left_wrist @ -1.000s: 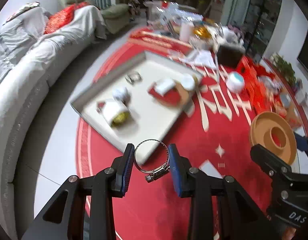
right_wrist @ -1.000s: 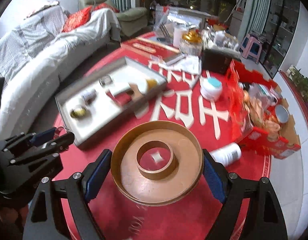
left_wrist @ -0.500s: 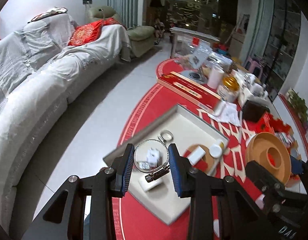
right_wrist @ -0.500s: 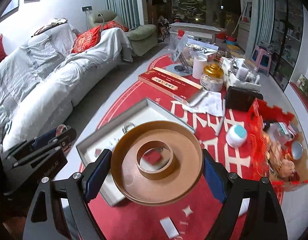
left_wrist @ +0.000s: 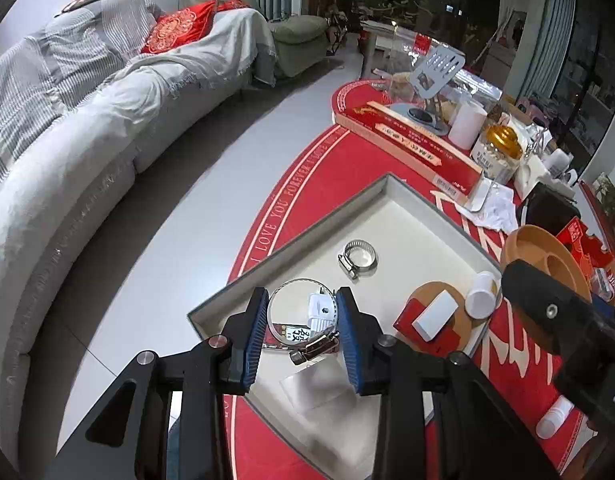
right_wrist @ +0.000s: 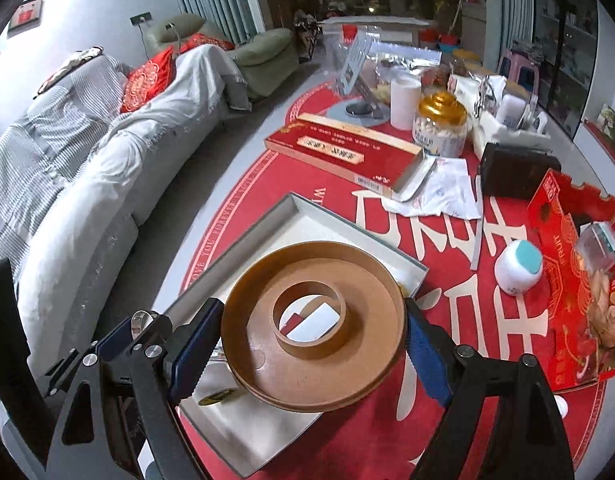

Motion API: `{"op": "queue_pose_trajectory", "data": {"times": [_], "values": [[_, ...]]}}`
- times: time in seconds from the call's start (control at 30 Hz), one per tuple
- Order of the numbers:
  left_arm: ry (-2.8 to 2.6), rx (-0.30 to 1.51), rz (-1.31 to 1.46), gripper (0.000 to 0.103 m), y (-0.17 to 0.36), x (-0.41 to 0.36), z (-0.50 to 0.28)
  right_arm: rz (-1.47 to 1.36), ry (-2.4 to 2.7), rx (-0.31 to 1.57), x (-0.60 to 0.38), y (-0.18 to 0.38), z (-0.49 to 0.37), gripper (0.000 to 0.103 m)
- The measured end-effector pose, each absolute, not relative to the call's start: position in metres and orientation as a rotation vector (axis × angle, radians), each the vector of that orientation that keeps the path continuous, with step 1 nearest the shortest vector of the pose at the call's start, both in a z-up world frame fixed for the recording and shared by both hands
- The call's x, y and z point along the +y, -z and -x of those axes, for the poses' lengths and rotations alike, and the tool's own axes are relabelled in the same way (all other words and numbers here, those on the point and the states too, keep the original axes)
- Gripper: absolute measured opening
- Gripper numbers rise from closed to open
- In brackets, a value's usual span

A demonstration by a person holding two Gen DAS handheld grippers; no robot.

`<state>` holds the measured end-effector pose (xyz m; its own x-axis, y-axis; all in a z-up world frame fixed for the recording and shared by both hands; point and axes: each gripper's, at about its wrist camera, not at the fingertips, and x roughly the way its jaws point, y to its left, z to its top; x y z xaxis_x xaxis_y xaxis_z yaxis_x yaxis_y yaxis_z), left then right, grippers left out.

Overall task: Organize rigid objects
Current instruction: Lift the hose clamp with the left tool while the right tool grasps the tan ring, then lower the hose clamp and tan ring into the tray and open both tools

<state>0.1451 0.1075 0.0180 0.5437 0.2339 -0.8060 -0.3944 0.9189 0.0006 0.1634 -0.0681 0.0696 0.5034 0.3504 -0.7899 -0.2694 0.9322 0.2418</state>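
My left gripper is shut on a metal hose clamp, held above the near corner of a grey tray with a white floor. In the tray lie a second hose clamp, a white plug adapter, a wooden disc bearing a red box and white block, and a white cap. My right gripper is shut across a wide brown ring-shaped dish, which hangs over the tray. The left gripper shows at lower left in the right wrist view.
A long red box, a gold-lidded jar, a paper roll and a dark box stand behind the tray. A white jar with teal lid and a red carton are at right. A grey sofa curves along the left.
Both grippers have travelled over the red table to the tray, which now lies right under them. Each keeps its hold on its object.
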Motion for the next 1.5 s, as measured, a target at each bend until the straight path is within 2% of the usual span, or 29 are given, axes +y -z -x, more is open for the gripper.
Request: {"op": "queue_pose_trajectory", "data": {"times": [1.5], "values": [[-0.387, 0.979, 0.165, 0.037, 0.014, 0.116, -0.183, 0.04, -0.375, 1.036, -0.041, -0.025, -0.207, 0.087]]}}
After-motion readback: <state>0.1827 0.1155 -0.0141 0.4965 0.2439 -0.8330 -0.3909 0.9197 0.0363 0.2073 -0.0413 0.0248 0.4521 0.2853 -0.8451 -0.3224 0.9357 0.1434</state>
